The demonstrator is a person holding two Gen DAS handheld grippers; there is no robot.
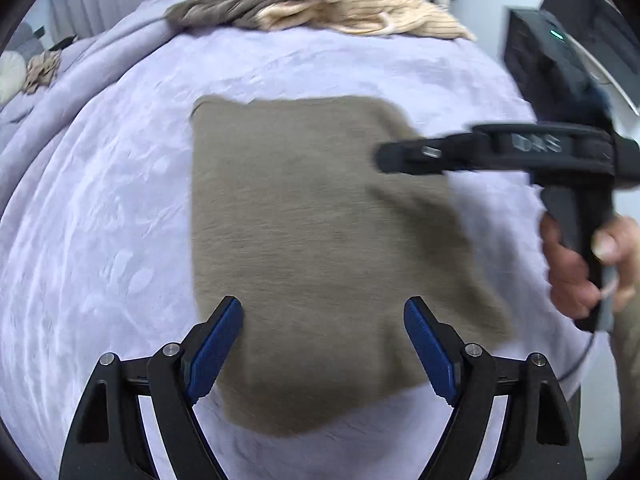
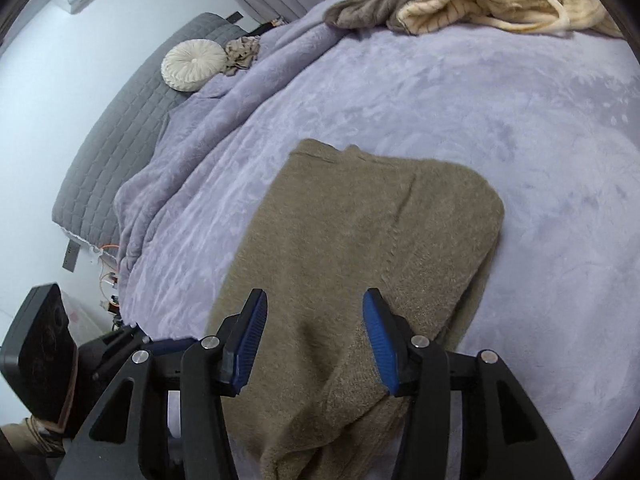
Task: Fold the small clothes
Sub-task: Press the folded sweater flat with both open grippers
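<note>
A folded olive-brown knit garment (image 1: 312,240) lies flat on the lavender blanket (image 1: 120,200). It also shows in the right wrist view (image 2: 360,240), with a fold along its right side. My left gripper (image 1: 323,312) is open, its blue pads (image 1: 224,344) spread just above the garment's near part, holding nothing. My right gripper (image 2: 315,308) is open over the garment's near end, empty. In the left wrist view the right gripper (image 1: 384,156) comes in from the right, over the garment's right edge, held by a hand (image 1: 580,264).
A pile of grey and cream striped clothes (image 1: 320,4) lies at the far edge of the blanket, also in the right wrist view (image 2: 472,0). A round white cushion (image 2: 194,65) and a grey quilted cover (image 2: 120,140) lie at left. Dark equipment (image 1: 560,60) stands at right.
</note>
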